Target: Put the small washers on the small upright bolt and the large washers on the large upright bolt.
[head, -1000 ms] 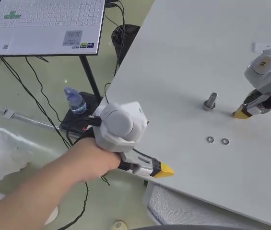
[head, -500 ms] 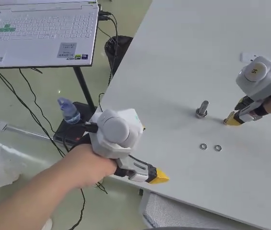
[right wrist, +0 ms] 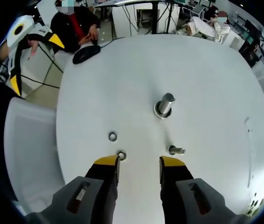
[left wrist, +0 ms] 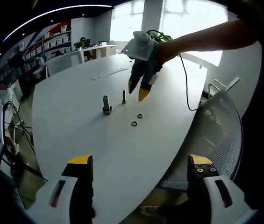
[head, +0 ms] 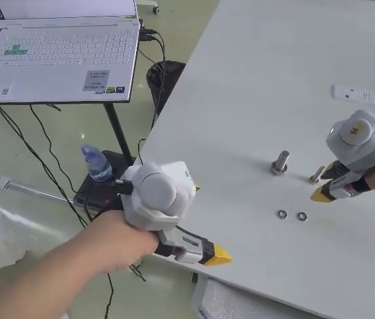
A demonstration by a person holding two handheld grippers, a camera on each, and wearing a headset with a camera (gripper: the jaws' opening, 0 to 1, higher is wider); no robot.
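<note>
Two small silver metal washers (right wrist: 112, 136) lie near the white worktop's (right wrist: 206, 70) front edge, one just beside the right gripper (right wrist: 140, 163), jaws parted. The left gripper (left wrist: 140, 161), jaws wide apart, hovers at that edge.

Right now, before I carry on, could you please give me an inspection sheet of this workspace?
Surface: white table, flat.
Job's things: large bolt and small bolt upright; two washers flat on the table, on neither bolt.
Clutter: power strip.
Grippers: left gripper open at the near edge; right gripper open beside the washers.
Cables: black cables beside the laptop.
Surroundings: laptop on a stand, water bottle, mesh chair.
</note>
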